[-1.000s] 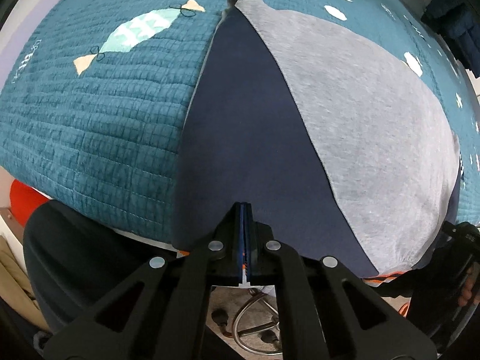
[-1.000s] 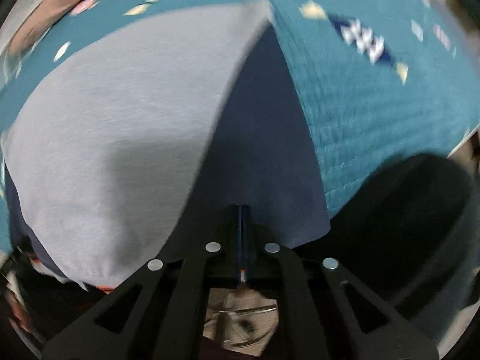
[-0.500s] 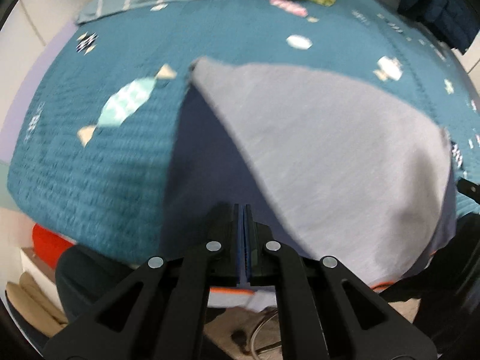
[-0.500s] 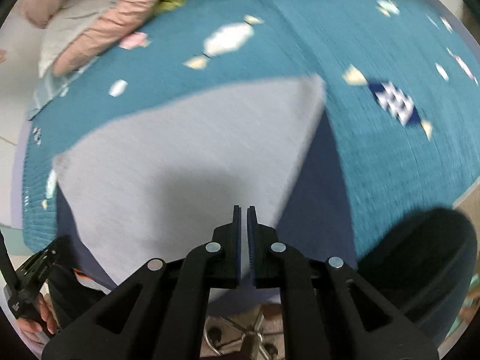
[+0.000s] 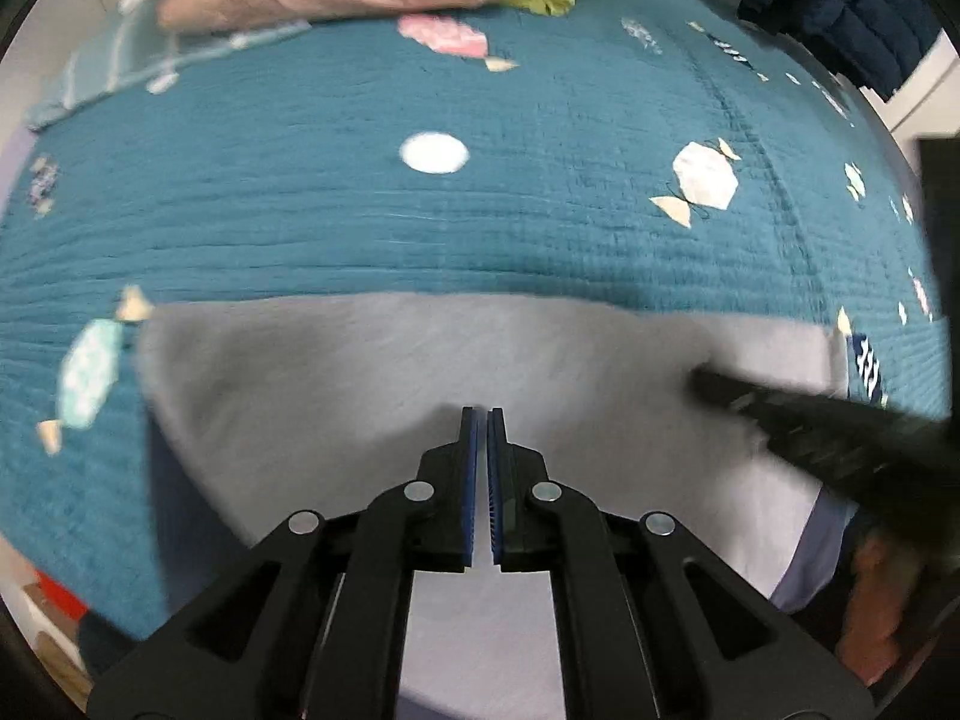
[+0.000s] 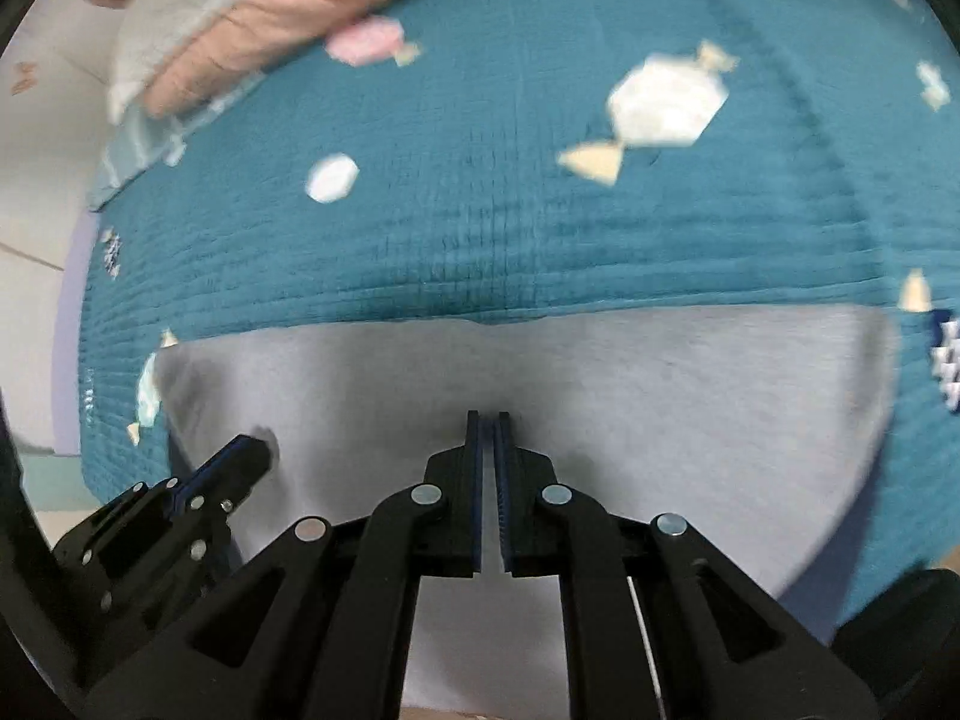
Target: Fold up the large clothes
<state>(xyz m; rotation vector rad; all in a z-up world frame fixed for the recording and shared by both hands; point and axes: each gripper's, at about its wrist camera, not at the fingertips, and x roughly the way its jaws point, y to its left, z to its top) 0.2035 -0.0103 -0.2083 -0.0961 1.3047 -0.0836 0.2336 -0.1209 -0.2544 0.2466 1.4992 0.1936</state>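
L gripper [image 5: 482, 420] & R gripper [image 6: 489, 423] both clenched, empty, above grey garment [image 6: 600, 396]. Risk: fold edge springs back, unpinned.

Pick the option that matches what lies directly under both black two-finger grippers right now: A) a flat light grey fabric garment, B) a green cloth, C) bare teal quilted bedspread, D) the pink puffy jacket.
A: the left gripper and right gripper both point down at the flat light grey fabric garment, spread on the teal quilted bedspread.

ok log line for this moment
claws: left shut, right shut | holding: nothing | garment: grey, on teal quilt
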